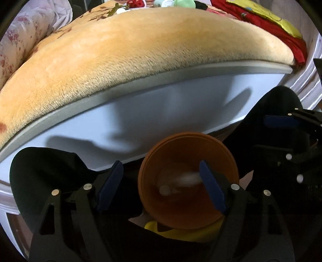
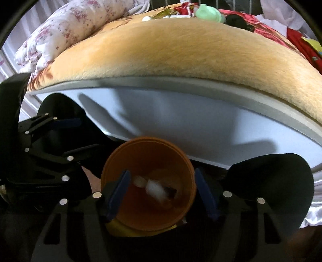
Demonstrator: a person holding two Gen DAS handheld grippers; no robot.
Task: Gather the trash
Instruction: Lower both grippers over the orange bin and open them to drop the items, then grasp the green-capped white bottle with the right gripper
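Note:
A round orange-brown bin (image 1: 161, 153) (image 2: 149, 213) stands on the floor against the bed's side, seen from above in both views. Blurred white scraps of trash (image 1: 187, 177) (image 2: 155, 189) lie inside it, along with some darker bits. My left gripper (image 1: 161, 179) hangs open over the bin's left part, with nothing between its blue pads (image 1: 213, 191). My right gripper (image 2: 162, 191) is open right above the bin's mouth, its pads (image 2: 118, 193) empty too. Each gripper shows at the edge of the other's view, the right gripper (image 1: 281, 121) and the left gripper (image 2: 66, 122).
A bed with a tan plush blanket (image 1: 140, 60) and a white side panel (image 1: 161, 112) rises just behind the bin. A floral quilt (image 2: 66, 34), a green toy (image 2: 209, 12) and red cloth (image 1: 267, 26) lie on it. Something yellow (image 1: 181, 233) sits under the bin.

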